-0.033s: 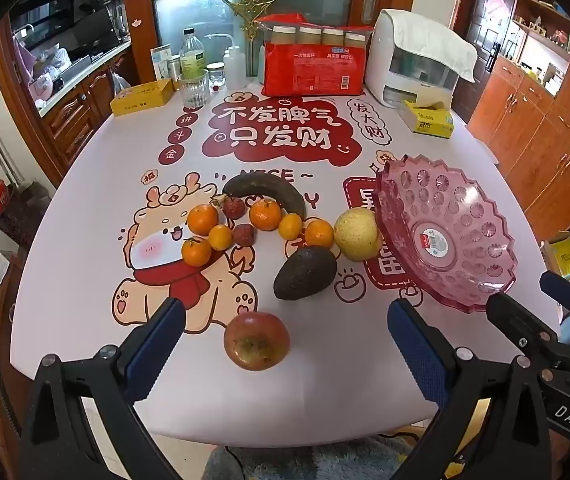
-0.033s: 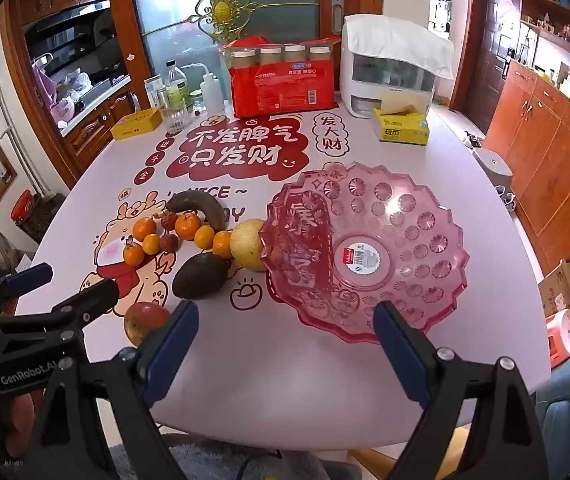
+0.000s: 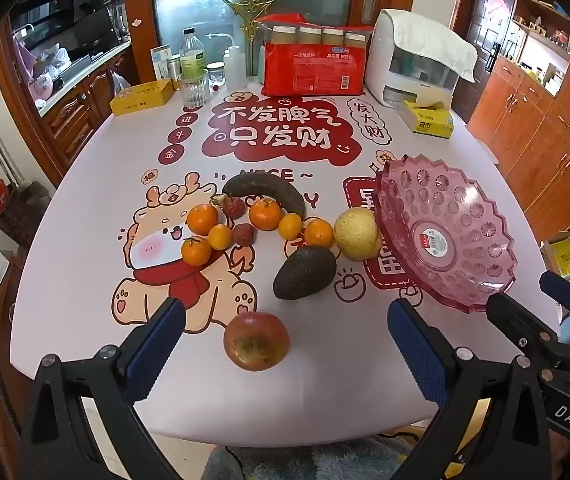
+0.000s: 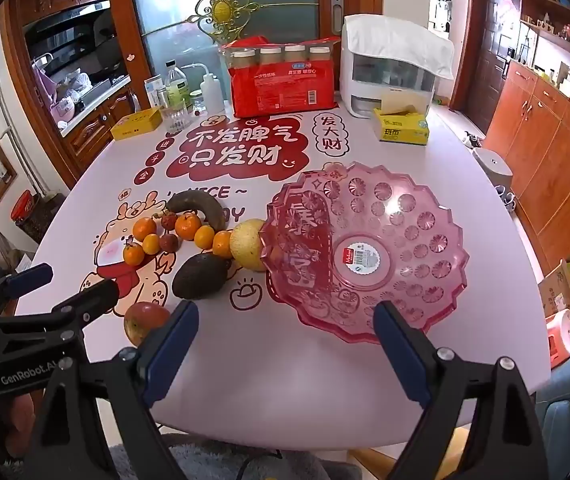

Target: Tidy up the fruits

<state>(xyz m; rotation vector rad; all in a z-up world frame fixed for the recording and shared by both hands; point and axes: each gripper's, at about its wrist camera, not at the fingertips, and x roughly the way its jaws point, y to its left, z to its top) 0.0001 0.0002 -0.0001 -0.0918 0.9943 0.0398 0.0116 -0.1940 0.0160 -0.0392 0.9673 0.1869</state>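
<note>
A pink plastic fruit bowl (image 3: 481, 216) (image 4: 417, 208) stands empty on the table's right side. Left of it lie a yellow pear (image 3: 356, 233) (image 4: 247, 249), a dark avocado (image 3: 304, 272) (image 4: 200, 276), a blackened banana (image 3: 265, 192) (image 4: 199, 206), several oranges (image 3: 265, 214) (image 4: 187, 226) and two lychees (image 3: 243, 235). A red apple (image 3: 255, 341) (image 4: 144, 318) lies nearest the front edge. My left gripper (image 3: 285, 340) is open, with the apple between its fingers. My right gripper (image 4: 285, 328) is open and empty before the bowl's near rim.
At the table's back stand a red package of bottles (image 3: 312, 66), a white appliance (image 3: 417, 64), two yellow boxes (image 3: 141, 98) (image 3: 429, 120), a glass (image 3: 193, 90) and bottles. Wooden cabinets (image 3: 545, 120) line the right wall. The table's front edge (image 3: 285, 432) is close below my grippers.
</note>
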